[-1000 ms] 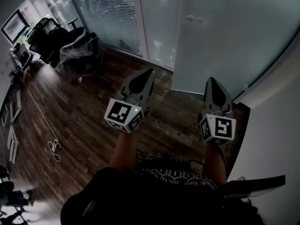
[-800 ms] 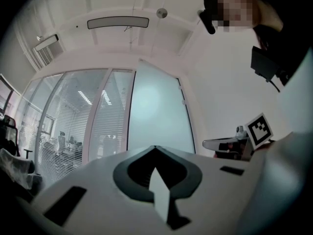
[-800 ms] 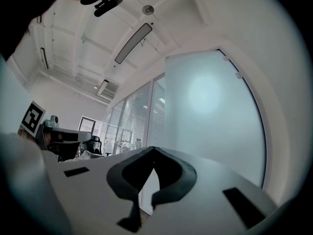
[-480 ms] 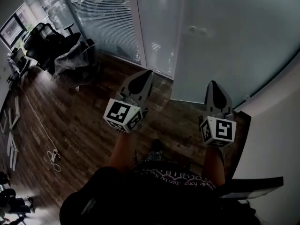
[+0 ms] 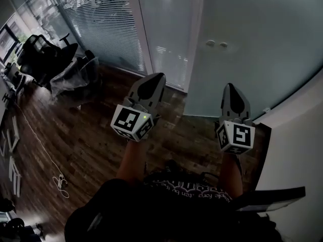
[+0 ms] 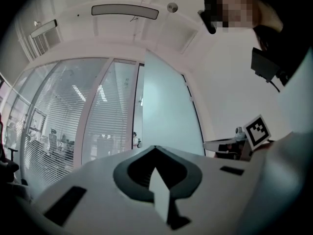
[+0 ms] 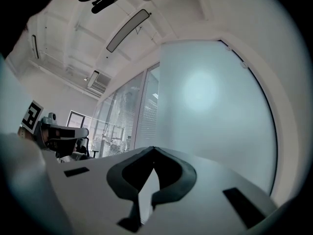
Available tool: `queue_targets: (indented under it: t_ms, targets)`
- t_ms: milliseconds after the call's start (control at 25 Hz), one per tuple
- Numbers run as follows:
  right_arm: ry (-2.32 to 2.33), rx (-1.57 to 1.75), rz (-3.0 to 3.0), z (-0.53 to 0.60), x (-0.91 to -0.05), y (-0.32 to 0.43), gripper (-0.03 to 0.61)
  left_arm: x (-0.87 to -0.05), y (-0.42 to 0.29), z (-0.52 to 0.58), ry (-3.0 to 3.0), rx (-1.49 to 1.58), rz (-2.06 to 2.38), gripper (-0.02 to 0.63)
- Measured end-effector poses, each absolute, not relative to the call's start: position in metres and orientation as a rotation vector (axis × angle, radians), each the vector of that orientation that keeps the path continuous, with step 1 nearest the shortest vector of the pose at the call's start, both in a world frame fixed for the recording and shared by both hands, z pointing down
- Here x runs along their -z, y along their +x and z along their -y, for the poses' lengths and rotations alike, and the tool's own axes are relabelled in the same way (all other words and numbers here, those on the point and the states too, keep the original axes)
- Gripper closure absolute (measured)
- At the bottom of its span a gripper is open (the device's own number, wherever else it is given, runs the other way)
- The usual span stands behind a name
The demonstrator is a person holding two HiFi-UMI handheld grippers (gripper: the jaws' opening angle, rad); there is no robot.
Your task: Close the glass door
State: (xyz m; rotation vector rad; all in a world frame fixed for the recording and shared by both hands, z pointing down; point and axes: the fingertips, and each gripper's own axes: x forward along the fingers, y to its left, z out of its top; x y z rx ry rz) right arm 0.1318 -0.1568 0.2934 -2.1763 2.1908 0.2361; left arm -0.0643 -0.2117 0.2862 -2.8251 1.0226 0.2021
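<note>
Left gripper (image 5: pixel 157 77) and right gripper (image 5: pixel 229 88) are both pressed together, nothing pinched, pointing toward the big frosted pale-blue glass door (image 5: pixel 252 49) over the dark wooden floor (image 5: pixel 91 130).

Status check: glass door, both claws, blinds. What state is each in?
glass door: open, neither claw touching it
left claw: shut, empty
right claw: shut, empty
blinds: lowered
</note>
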Motion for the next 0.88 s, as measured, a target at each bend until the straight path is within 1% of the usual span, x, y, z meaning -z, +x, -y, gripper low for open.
queue_targets:
  t_ms: [280,880]
  targets:
    - [-2.235,-0.207,-2.165,0.196,-0.307,0.133,0.575,-0.289,-0.07,0.255,-2.839,-0.214,-0.987,0.612]
    - [-2.279,-0.18,-2.119,0.263,-0.319,0.169,0.575,-0.297,-0.046,0.318,-2.838,-0.212,-0.98,0.612]
